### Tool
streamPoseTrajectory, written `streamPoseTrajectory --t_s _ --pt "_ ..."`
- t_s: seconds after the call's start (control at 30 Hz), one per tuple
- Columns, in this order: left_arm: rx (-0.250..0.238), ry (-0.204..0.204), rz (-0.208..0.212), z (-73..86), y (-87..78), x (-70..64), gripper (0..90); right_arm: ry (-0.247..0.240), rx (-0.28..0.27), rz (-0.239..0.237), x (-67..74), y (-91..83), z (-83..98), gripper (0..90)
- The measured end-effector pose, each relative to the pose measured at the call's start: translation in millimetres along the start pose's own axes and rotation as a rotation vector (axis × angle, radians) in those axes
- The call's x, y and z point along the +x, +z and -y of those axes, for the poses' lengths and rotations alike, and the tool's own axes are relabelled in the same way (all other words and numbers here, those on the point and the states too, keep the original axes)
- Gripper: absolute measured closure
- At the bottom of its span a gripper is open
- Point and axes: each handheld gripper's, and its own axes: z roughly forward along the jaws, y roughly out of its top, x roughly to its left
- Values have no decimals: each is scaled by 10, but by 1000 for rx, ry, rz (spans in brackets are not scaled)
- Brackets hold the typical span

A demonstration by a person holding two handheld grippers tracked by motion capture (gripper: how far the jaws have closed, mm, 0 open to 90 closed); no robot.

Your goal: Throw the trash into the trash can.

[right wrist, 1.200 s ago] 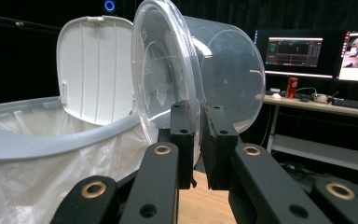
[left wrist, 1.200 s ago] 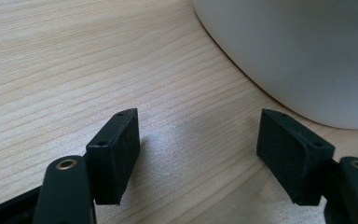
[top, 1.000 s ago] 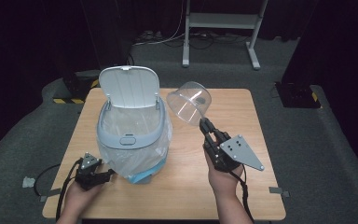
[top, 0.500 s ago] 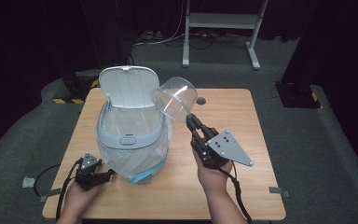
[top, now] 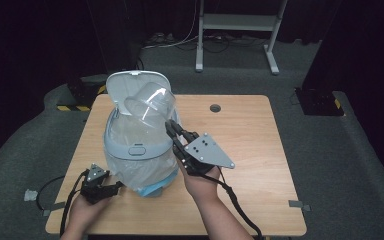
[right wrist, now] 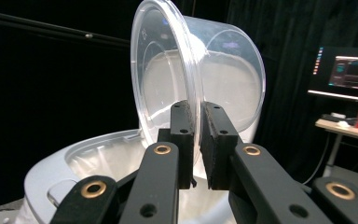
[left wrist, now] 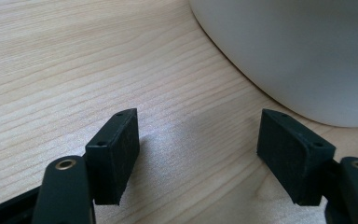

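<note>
The clear tub [right wrist: 200,79] is pinched by its wall between the closed jaws of the right gripper [top: 172,131] and is held tilted over the open mouth of the bin [top: 139,150]. The grip is taken on a thin, slick wall near the rim, so a slip or a twist of the tub is judged likely if the hand is jolted. If the tub is let go too far forward, it may strike the raised lid [top: 132,85] and bounce onto the bench [top: 250,150]. The loose liner [top: 130,167] may be snagged or pushed down by the jaws if they are lowered. The left gripper [left wrist: 200,154] is rested low on the bench just beside the foot of the bin, jaws open and empty. Beyond the bench, a metal stand [top: 237,30] and cables are seen on the floor, well apart from the work
</note>
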Motion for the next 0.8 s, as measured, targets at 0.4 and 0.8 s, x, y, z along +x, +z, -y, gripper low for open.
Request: streamPoseTrajectory --t_s 0.4,0.8 --pt "-2 14 11 -1 0 1 295 24 22 -51 195 213 86 839" --pt "-2 15 12 -1 1 1 295 99 75 -81 193 312 153 713"
